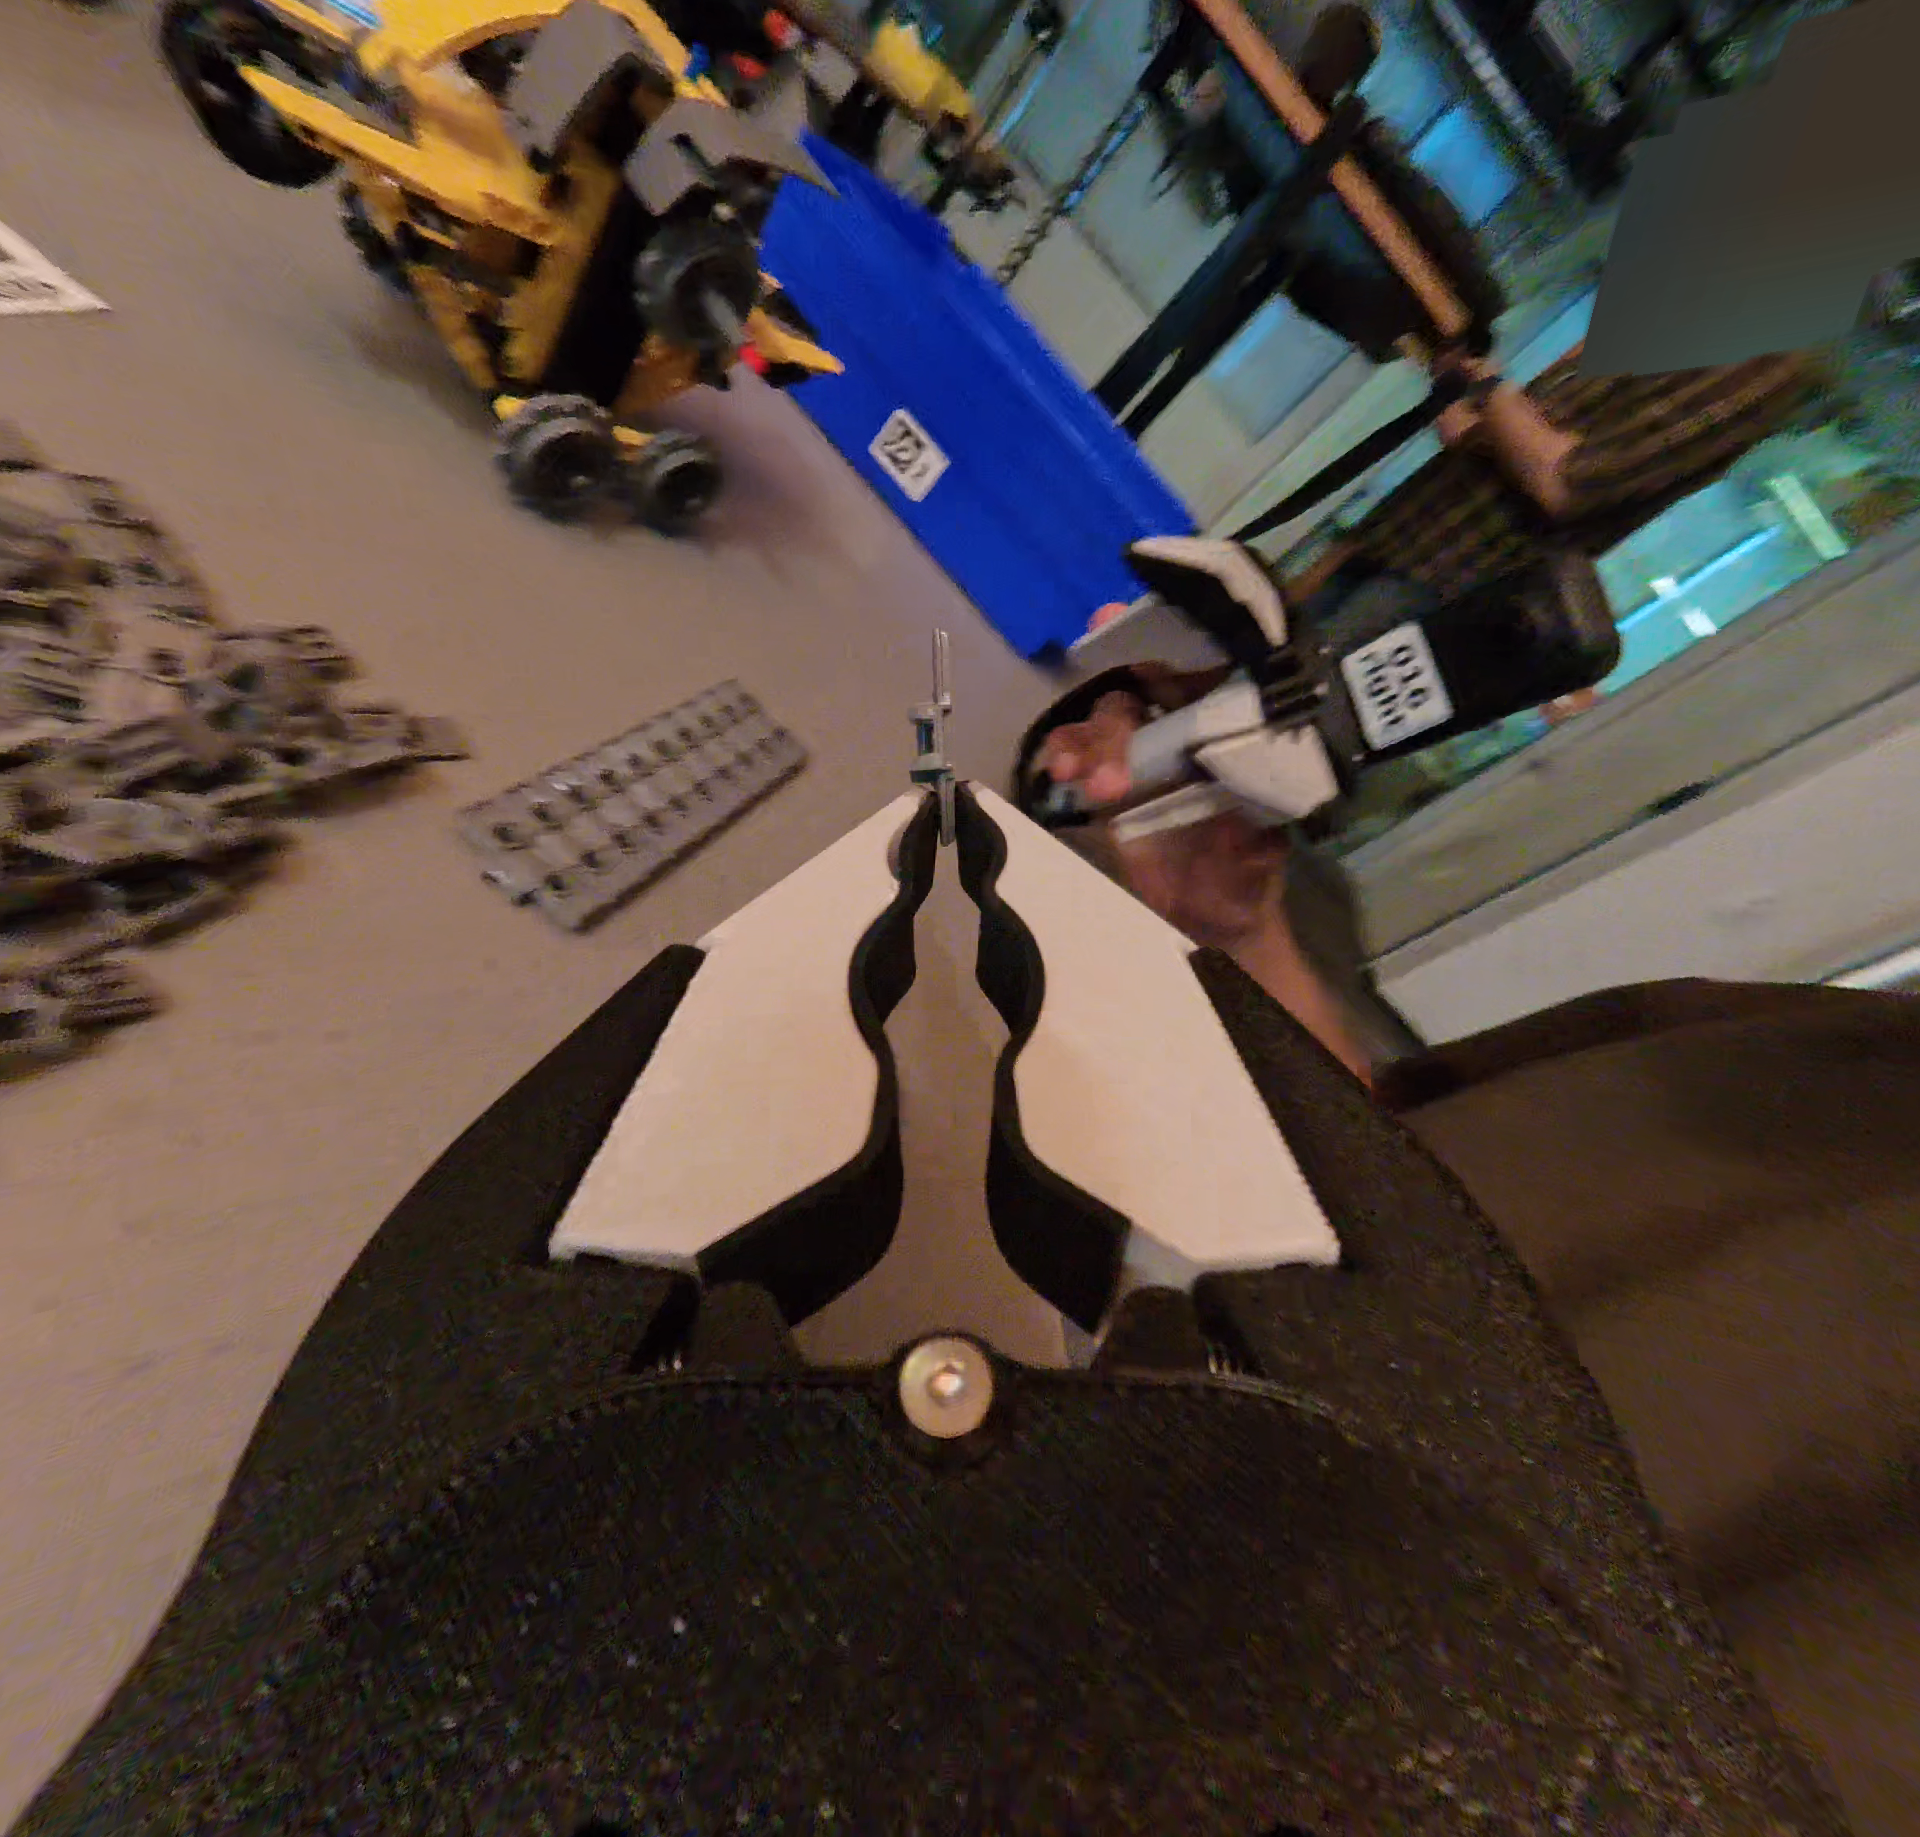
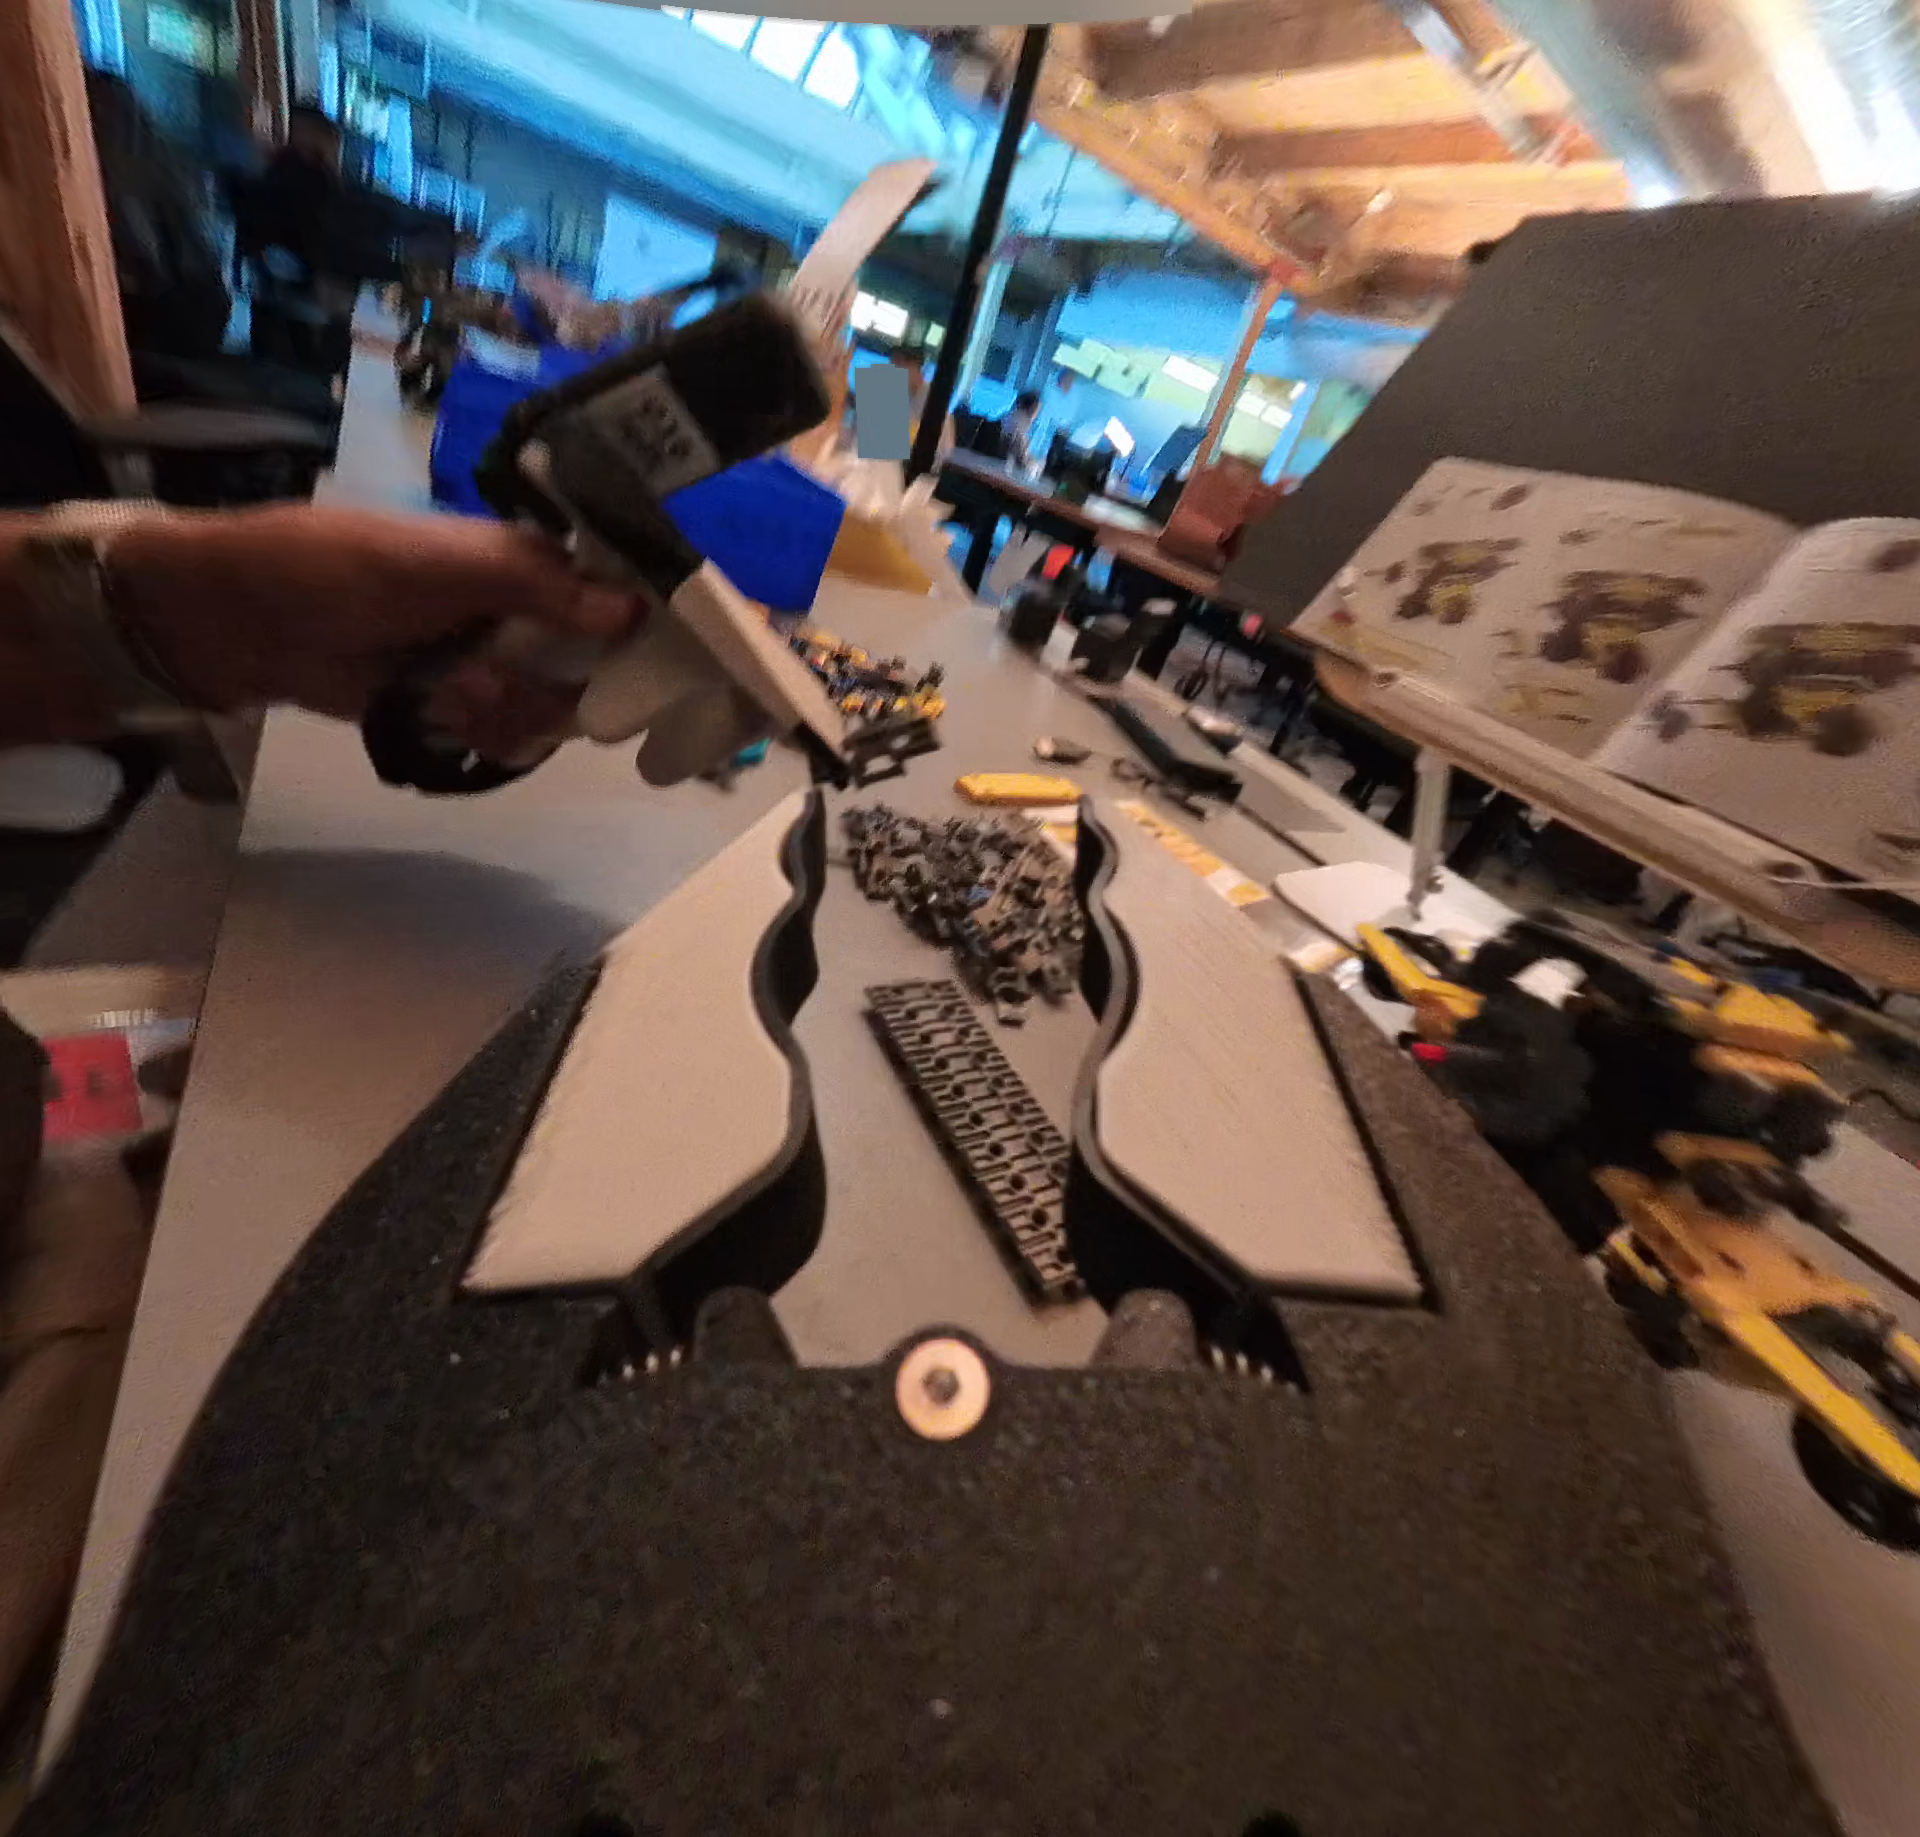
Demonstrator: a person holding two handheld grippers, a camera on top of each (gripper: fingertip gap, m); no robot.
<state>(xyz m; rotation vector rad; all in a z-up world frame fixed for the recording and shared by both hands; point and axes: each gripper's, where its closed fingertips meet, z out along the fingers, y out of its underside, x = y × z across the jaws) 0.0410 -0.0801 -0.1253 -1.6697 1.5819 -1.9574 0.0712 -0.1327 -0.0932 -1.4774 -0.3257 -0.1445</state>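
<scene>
Grey bench (image 1: 312, 1112) surface lies bare below the left claw (image 1: 943, 808), which is closed at its tips on a small grey peg piece (image 1: 938, 717), held in the air above the bench. A flat grey studded plate (image 1: 634, 805) lies just to its left, near a heap of dark loose bricks (image 1: 125, 748). The right claw (image 2: 951, 831) is wide open and holds nothing, framing the same plate (image 2: 982, 1133). A yellow toy truck (image 2: 1683, 1195) stands at the bench's right edge.
</scene>
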